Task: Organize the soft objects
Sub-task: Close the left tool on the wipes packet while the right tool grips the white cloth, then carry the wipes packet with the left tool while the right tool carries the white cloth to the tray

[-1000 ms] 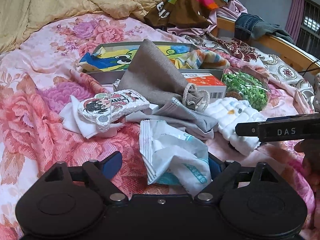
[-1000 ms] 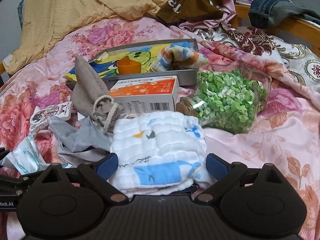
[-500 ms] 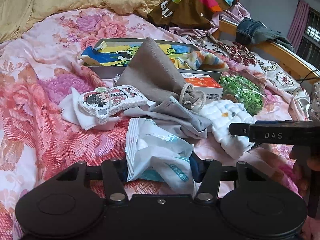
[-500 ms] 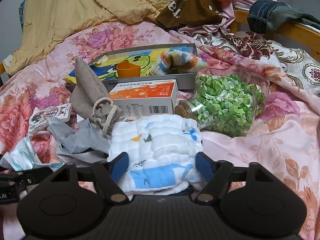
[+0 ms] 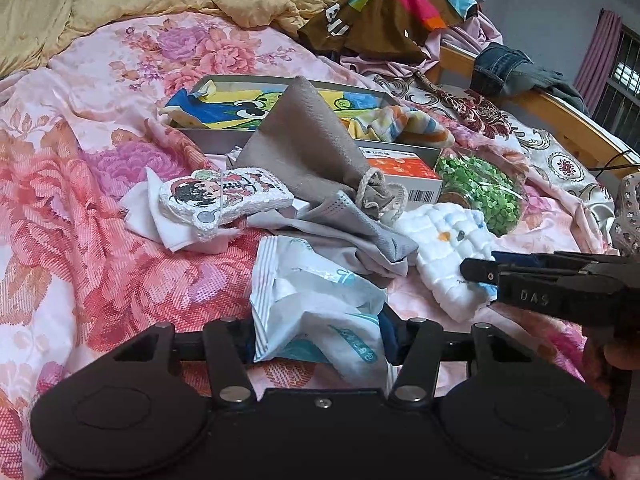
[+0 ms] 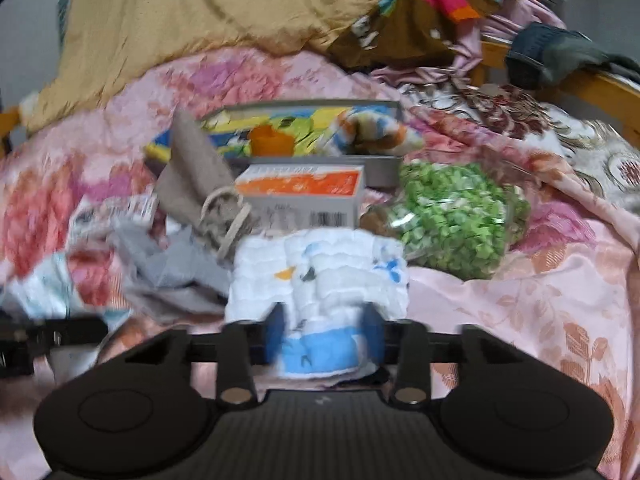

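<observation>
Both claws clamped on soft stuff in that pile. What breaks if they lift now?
1. The left claw grips the white plastic packet, whose far end lies under the grey cloth; lifting may drag that cloth along.
2. The right claw pinches only the near edge of the white quilted cloth; it may unfold or slip. Its far edge lies close to the jar of green beads and could nudge it.

I read the bedspread (image 5: 100,208) as woven floral cloth with a slight sheen | wrapper (image 5: 320,304) in my left tool (image 5: 318,340): crinkled glossy plastic | quilted cloth (image 6: 320,276) in my right tool (image 6: 322,334): soft, puffy, matt | pouch (image 5: 308,148): coarse grey-brown weave | box (image 5: 404,174): smooth printed card | bed rail (image 5: 560,112): varnished wood
</observation>
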